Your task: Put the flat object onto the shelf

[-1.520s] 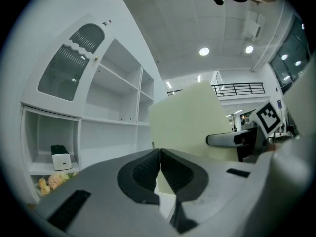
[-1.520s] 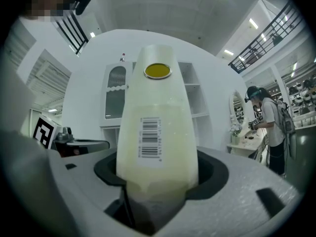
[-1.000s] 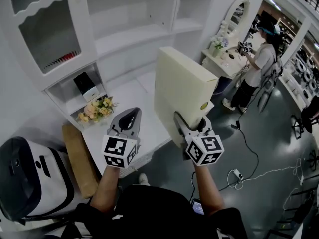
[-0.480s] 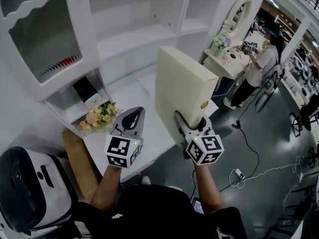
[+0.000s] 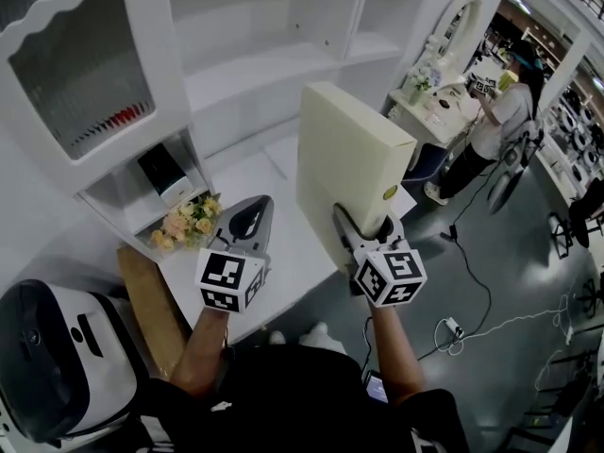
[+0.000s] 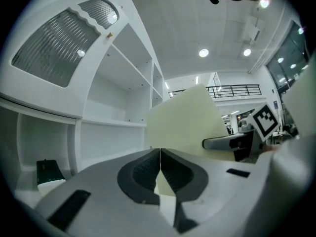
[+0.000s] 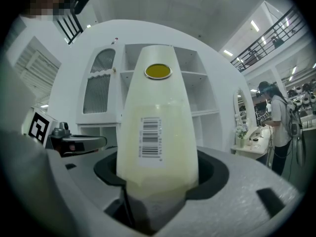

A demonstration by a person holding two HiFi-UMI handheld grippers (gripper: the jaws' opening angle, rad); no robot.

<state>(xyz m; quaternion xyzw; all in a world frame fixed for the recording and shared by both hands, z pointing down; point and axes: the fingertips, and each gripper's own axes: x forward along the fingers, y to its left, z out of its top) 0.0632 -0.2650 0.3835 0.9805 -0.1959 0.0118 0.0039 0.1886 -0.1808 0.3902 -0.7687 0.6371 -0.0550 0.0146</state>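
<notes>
Both grippers have edged nearer the white shelf unit (image 5: 255, 64) over the last second, carrying the flat cream box (image 5: 344, 173) with them. That box stands on end in front of the unit, level with its lower counter and touching none of its boards. The right gripper (image 5: 366, 232) has its jaws partway apart, clamped on the box's lower end; its own view shows the barcode and the round yellow sticker on the narrow face. To the box's left, the left gripper (image 5: 250, 210) has its jaws pressed together on nothing. To do this step well, I judge the box should be raised to an open board, kept clear of the upright divider, and released only once it rests there.
</notes>
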